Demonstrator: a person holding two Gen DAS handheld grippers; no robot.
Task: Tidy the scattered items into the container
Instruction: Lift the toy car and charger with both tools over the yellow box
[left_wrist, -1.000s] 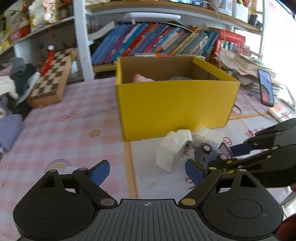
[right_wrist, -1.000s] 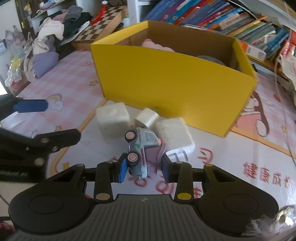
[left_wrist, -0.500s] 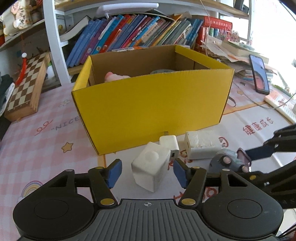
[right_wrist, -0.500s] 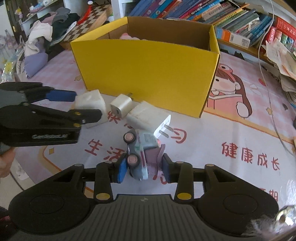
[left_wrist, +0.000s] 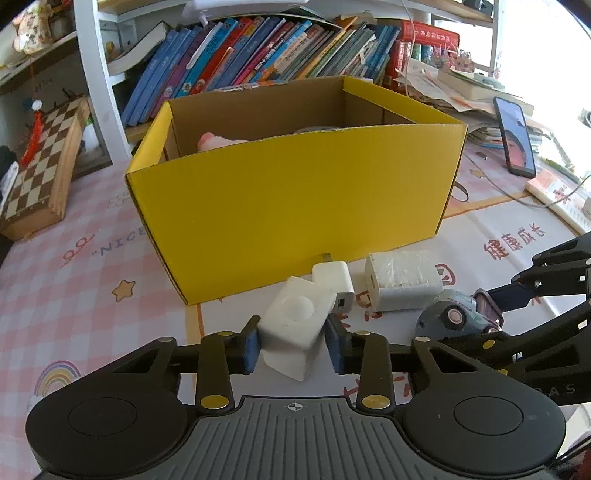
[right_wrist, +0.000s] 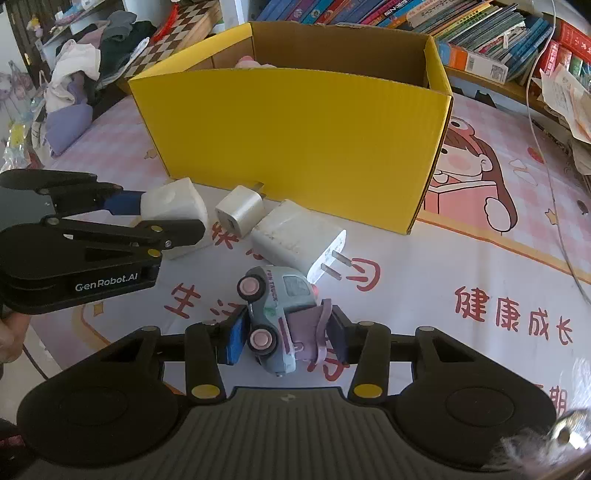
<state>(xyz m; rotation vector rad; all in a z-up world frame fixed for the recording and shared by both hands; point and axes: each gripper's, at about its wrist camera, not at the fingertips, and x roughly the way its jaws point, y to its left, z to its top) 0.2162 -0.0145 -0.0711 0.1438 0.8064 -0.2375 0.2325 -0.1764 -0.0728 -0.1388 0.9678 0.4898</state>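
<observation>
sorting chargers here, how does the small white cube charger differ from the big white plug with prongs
The small cube charger is compact and squarish; the big plug is longer and larger. The big plug's two metal prongs point away from the yellow box; the cube charger's reach toward it. Both are white, ungripped, on the mat.

Books (left_wrist: 258, 55), chessboard (left_wrist: 40, 158), phone (left_wrist: 515, 136), clothes (right_wrist: 81, 74)

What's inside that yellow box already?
Inside the yellow cardboard box, a pink soft-looking item peeks above the near wall at the left, and a grey rounded edge shows further right. The tall near wall hides the floor of the box and the rest of both things.
</observation>
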